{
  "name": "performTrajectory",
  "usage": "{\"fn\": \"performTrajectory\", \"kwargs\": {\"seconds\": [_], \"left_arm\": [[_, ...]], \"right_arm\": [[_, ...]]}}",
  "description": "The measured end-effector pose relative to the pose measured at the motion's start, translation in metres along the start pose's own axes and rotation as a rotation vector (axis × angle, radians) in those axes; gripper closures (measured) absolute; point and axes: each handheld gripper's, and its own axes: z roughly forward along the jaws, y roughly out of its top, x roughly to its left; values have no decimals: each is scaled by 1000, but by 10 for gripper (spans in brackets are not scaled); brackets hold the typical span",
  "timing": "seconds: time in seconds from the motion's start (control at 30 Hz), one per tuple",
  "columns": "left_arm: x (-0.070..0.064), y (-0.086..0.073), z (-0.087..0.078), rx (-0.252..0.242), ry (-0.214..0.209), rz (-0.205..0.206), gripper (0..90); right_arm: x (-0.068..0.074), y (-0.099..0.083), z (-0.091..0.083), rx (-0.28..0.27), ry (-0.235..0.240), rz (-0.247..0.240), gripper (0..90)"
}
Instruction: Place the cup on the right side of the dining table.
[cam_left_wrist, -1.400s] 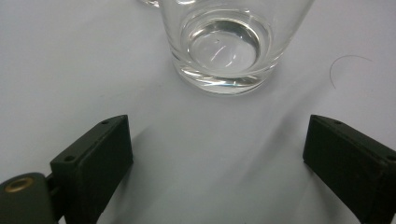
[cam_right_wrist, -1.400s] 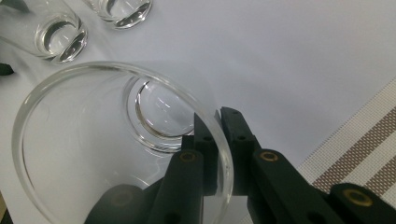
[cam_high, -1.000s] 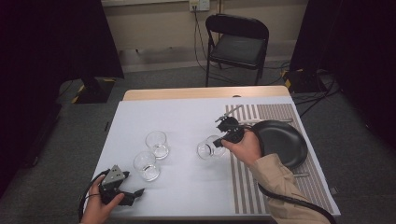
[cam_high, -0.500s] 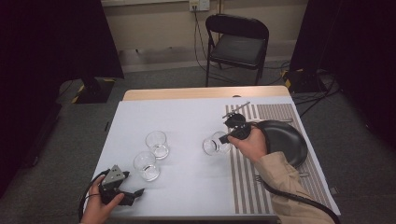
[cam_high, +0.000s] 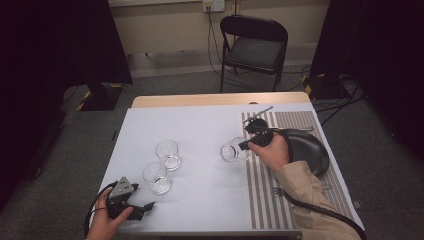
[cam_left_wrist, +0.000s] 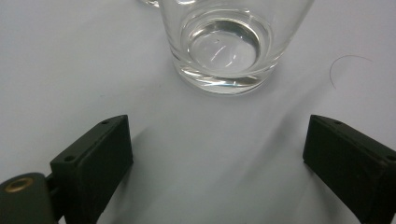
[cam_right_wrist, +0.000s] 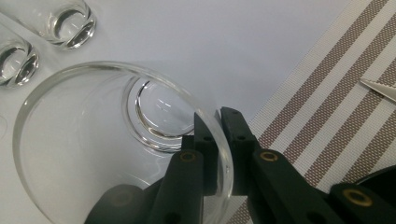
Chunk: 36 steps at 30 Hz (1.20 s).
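Glass (cam_high: 233, 151), rigid, slick and breakable, sat tilted at the placemat's (cam_high: 295, 150) nine o'clock edge on the tabletop (cam_high: 200, 125), its thin rim pinched by the right claw (cam_high: 248, 145), while the left claw (cam_high: 142, 207) idled wide open.

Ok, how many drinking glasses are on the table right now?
3. One glass is pinched at its rim by the right gripper beside the striped mat; two more stand left of it, one farther, one nearer the left gripper.
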Motion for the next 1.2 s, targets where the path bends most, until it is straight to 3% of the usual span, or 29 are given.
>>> {"fn": "performTrajectory", "kwargs": {"seconds": [1.2], "left_arm": [[0,0,0,-3,0,-3,75]], "right_arm": [[-32,-2,-5,-5,-57,57,857]]}}
